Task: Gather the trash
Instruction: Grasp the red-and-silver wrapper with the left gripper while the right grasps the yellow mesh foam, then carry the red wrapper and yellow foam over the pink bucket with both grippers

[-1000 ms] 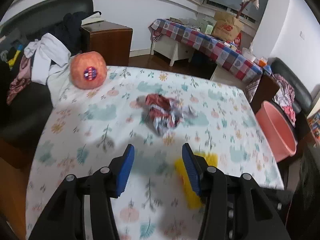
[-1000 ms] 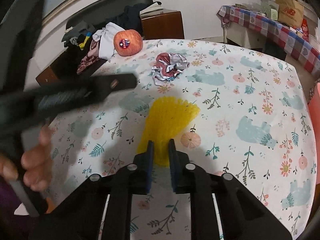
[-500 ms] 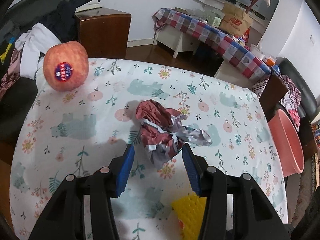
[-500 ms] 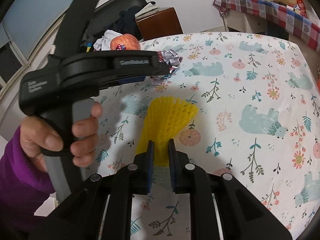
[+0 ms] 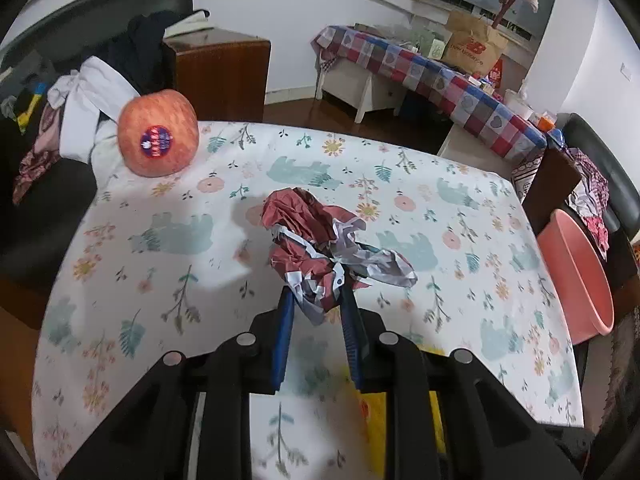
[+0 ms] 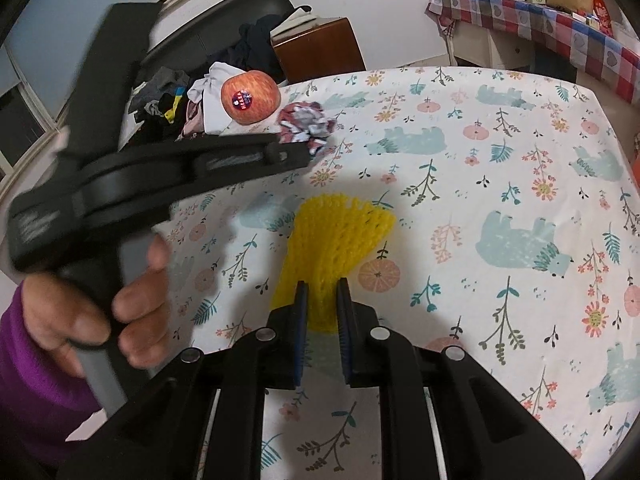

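A crumpled red and white wrapper [image 5: 308,236] lies mid-table on the flowered cloth [image 5: 160,280]. My left gripper [image 5: 316,294] is closing its jaws on the wrapper's near end, and the blue pads touch it on both sides. In the right wrist view the same wrapper [image 6: 306,120] shows just past the left gripper's tip, with a person's hand [image 6: 132,308] on the handle. My right gripper [image 6: 322,286] is shut on the narrow end of a yellow foam net [image 6: 336,232], which fans out on the cloth in front of it.
An apple [image 5: 158,132] with a sticker stands at the table's far left corner. A pink basin [image 5: 576,276] sits beyond the right edge. Clothes [image 5: 92,92] lie piled on a dark sofa at the left, a wooden cabinet [image 5: 224,72] stands behind the table.
My left gripper has moved forward to the wrapper and narrowed its jaws around it. The right gripper has kept its hold on the yellow net in place.
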The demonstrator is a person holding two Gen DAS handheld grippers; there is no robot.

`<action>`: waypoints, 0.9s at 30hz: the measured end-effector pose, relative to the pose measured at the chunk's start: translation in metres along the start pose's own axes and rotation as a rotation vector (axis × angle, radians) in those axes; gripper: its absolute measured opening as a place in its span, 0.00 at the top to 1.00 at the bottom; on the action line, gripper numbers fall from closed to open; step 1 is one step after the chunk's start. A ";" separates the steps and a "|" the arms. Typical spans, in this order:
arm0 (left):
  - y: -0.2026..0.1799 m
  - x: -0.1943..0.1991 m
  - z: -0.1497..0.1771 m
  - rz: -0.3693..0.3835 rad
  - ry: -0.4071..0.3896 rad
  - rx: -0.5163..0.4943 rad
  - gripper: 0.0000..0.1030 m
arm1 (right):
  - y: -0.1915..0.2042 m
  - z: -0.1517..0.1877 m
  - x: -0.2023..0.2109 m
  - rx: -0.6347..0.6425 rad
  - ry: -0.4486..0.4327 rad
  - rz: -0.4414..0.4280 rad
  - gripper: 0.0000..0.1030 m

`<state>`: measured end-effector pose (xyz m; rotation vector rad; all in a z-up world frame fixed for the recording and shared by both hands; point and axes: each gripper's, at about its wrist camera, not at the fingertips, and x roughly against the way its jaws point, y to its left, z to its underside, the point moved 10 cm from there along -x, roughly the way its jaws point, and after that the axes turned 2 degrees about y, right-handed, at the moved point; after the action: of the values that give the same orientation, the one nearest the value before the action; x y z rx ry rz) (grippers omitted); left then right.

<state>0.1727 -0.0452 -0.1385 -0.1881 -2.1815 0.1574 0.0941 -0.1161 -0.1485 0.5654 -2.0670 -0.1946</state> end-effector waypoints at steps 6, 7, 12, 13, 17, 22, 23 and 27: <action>-0.008 0.030 0.018 -0.017 -0.031 -0.023 0.78 | -0.001 0.000 0.003 0.007 -0.016 0.011 0.87; -0.009 0.034 0.020 -0.020 -0.034 -0.023 0.78 | 0.000 0.000 0.004 0.010 -0.020 0.013 0.87; -0.008 0.052 0.031 -0.031 -0.045 -0.006 0.78 | 0.002 0.000 0.007 0.023 -0.033 0.021 0.87; -0.008 0.056 0.033 -0.034 -0.048 -0.003 0.78 | 0.002 0.001 0.008 0.026 -0.035 0.023 0.87; -0.009 0.065 0.041 -0.037 -0.055 0.002 0.78 | 0.003 0.002 0.010 0.035 -0.041 0.027 0.87; -0.012 0.068 0.050 -0.040 -0.053 0.005 0.78 | 0.004 0.003 0.011 0.041 -0.041 0.028 0.87; -0.011 0.069 0.052 -0.041 -0.051 0.008 0.78 | 0.004 0.003 0.011 0.042 -0.043 0.029 0.87; -0.011 0.072 0.057 -0.050 -0.052 0.008 0.78 | 0.005 0.004 0.013 0.053 -0.049 0.031 0.87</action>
<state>0.0843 -0.0445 -0.1119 -0.1264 -2.2345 0.1447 0.0836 -0.1184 -0.1389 0.5653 -2.1321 -0.1364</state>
